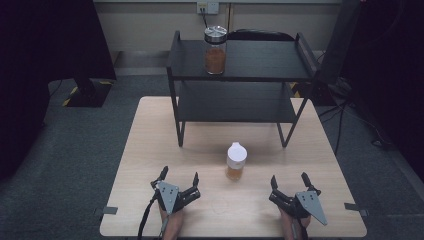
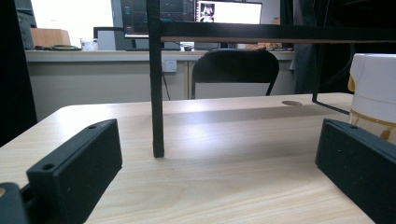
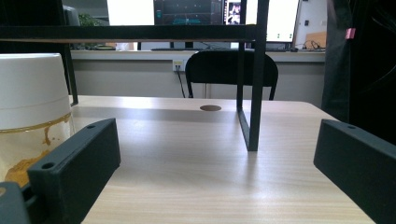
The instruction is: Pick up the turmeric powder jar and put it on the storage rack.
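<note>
The left gripper (image 1: 179,181) and the right gripper (image 1: 290,182) are sitting lowest in the high view, resting near the bottom edge of the table (image 1: 150,150), each with its jaws spread wide and holding nothing. In the left gripper view, the left gripper (image 2: 217,158) is showing one black jaw at the lower left of the frame and the other at the lower right, with bare wood lying between them. In the right gripper view, the right gripper (image 3: 217,161) is standing the same way, jaws far apart and pinching nothing. The small bottle (image 1: 236,161), white-capped with amber contents, is standing upright in the middle of the high view, between the two grippers and a little above them, apart from both. It is appearing at the right edge of the left gripper view as the bottle (image 2: 373,102) just behind the right-hand jaw, and at the left edge of the right gripper view as the bottle (image 3: 32,116) behind the left-hand jaw. A black two-tier shelf (image 1: 260,62) is occupying the upper centre of the high view, its legs standing on the far half of the table. A glass jar (image 1: 215,50) with a metal lid and orange-brown filling is standing on the top tier. Grey carpet (image 1: 75,150) is surrounding the table, and a black chair (image 2: 236,70) is standing behind it by the wall.
</note>
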Demonstrator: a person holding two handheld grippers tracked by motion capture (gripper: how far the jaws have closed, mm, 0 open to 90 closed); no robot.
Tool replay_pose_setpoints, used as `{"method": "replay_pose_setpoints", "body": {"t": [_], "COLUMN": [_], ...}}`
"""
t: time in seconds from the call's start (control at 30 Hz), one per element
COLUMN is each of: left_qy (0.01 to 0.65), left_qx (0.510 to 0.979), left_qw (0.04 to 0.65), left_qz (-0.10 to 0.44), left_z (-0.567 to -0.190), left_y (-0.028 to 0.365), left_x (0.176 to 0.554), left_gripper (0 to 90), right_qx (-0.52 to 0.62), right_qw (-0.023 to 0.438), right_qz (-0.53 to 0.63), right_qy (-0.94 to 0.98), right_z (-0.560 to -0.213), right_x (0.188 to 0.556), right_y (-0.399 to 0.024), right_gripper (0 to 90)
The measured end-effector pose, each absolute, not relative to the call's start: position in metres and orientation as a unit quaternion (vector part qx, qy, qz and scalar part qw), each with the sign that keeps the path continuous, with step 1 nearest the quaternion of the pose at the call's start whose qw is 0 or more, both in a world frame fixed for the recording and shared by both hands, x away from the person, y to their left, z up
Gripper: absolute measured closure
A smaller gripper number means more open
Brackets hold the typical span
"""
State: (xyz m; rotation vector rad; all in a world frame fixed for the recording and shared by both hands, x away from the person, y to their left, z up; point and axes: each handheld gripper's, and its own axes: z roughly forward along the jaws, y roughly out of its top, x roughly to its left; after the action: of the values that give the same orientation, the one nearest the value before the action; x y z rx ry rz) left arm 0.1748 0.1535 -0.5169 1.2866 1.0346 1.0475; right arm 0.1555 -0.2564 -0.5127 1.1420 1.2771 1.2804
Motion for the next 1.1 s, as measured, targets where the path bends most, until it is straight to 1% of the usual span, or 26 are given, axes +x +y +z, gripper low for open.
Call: {"method": "replay_pose_setpoints", "body": {"t": [0.17, 0.23, 0.3, 0.37, 0.57, 0.63, 0.9, 1.1], "left_qy": [0.439, 0.439, 0.439, 0.439, 0.439, 0.439, 0.439, 0.439], "left_qx": [0.546, 0.546, 0.546, 0.546, 0.546, 0.546, 0.545, 0.546], "left_qw": [0.559, 0.559, 0.559, 0.559, 0.559, 0.559, 0.559, 0.559], "left_qz": [0.444, 0.444, 0.444, 0.444, 0.444, 0.444, 0.444, 0.444], "left_z": [-0.517, -0.517, -0.517, -0.517, -0.517, -0.517, -0.517, -0.517], "left_y": [0.153, 0.153, 0.153, 0.153, 0.153, 0.154, 0.153, 0.153], "left_x": [0.175, 0.175, 0.175, 0.175, 0.175, 0.175, 0.175, 0.175], "left_gripper": [0.0, 0.0, 0.0, 0.0, 0.0, 0.0, 0.0, 0.0], "right_qx": [0.461, 0.454, 0.441, 0.431, 0.405, 0.4, 0.396, 0.39], "right_qw": [0.474, 0.461, 0.464, 0.454, 0.431, 0.43, 0.408, 0.427], "right_qz": [0.533, 0.55, 0.554, 0.562, 0.582, 0.58, 0.574, 0.566], "right_qy": [0.527, 0.527, 0.532, 0.54, 0.558, 0.564, 0.589, 0.588], "right_z": [-0.502, -0.493, -0.483, -0.474, -0.454, -0.448, -0.446, -0.463], "right_x": [0.158, 0.161, 0.164, 0.171, 0.192, 0.197, 0.218, 0.219], "right_y": [-0.257, -0.258, -0.254, -0.251, -0.233, -0.221, -0.19, -0.172], "right_gripper": [0.0, 0.0, 0.0, 0.0, 0.0, 0.0, 0.0, 0.6]}}
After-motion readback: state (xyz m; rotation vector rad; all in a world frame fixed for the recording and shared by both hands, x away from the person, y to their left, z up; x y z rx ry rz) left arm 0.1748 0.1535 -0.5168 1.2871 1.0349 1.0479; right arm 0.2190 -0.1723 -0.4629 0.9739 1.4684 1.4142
